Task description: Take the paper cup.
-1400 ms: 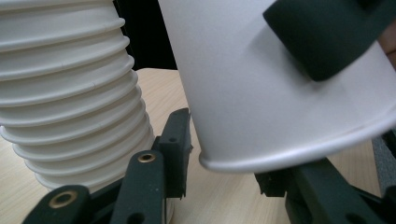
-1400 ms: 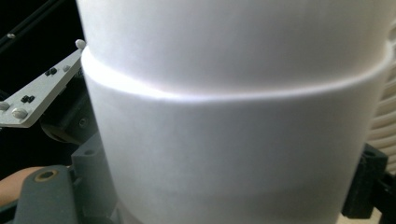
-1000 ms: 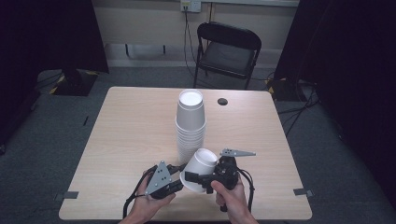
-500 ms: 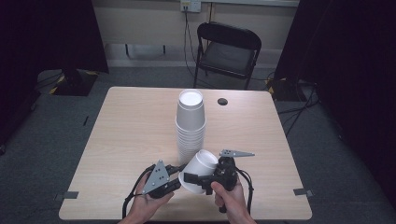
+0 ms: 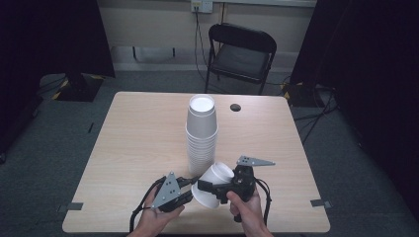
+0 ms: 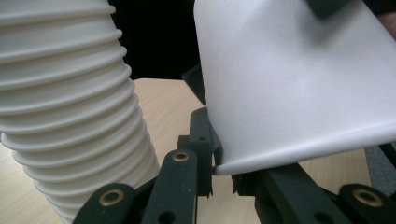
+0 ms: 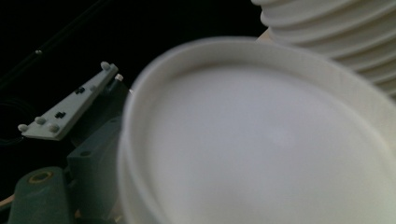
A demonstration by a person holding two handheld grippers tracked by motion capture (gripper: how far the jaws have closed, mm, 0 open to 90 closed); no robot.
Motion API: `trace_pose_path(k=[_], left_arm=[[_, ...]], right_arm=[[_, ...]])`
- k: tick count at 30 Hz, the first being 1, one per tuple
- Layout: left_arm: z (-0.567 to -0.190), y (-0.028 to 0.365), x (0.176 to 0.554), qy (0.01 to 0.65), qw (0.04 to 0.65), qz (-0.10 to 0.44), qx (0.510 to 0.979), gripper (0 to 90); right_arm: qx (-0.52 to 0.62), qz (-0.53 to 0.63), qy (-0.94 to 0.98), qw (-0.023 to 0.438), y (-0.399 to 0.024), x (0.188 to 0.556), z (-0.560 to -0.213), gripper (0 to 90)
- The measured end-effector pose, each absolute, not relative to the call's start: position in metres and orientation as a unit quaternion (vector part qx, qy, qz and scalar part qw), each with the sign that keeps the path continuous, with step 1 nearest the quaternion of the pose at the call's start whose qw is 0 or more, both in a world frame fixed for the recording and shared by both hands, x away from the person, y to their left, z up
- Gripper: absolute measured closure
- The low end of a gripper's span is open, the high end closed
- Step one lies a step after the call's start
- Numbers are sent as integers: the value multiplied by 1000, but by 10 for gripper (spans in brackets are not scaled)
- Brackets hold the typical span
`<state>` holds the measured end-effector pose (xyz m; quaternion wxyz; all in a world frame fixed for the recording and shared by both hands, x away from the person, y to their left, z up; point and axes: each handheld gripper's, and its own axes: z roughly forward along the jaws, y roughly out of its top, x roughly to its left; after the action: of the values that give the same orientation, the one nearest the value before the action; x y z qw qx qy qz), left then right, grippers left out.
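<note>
White foam is what both hands are busy with: a single cup point(image 5: 213, 183) lies tipped on its side near the front edge of the pale wooden worktop point(image 5: 133, 148), its base pointing away toward the tall stack of cups point(image 5: 201, 133) and its mouth toward the person. The stack stands upright near the middle of the worktop, base up, just behind the tipped cup; whether the two touch cannot be told.

In the high view the right gripper point(image 5: 210, 187) reaches in from the right, its jaws spread wide around the cup's body and holding it. Its own camera looks at the cup point(image 7: 261, 140) close up and blurred, with the ribbed rims of the stack point(image 7: 336, 32) at the upper right.

The left gripper point(image 5: 190, 190) comes in from the left, at the cup's mouth. In the left gripper view its jaws have just been closing and now pinch the rolled rim of the cup point(image 6: 289, 79) at the lower edge (the rim sits right between the two black tips), with the stack point(image 6: 70, 107) rising just beside it on the left.

Behind the worktop a black folding chair point(image 5: 240, 57) stands against the wall, and a small dark disc point(image 5: 235, 107) lies on the worktop near its far edge, well apart from the cups.
</note>
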<state>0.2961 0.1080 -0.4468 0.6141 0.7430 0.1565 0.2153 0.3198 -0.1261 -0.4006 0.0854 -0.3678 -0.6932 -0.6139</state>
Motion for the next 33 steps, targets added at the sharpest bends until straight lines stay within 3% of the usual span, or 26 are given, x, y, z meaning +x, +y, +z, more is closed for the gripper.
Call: trace_pose_path(k=[14, 24, 33], left_arm=[[-446, 113, 298, 171, 611, 164, 755, 827], [-445, 120, 300, 200, 604, 98, 765, 825], [-448, 129, 313, 247, 565, 41, 787, 825]], right_arm=[[-355, -635, -683, 60, -143, 324, -393, 130], [-354, -639, -682, 35, -152, 327, -389, 131], [-320, -610, -725, -17, -152, 325, -380, 136]])
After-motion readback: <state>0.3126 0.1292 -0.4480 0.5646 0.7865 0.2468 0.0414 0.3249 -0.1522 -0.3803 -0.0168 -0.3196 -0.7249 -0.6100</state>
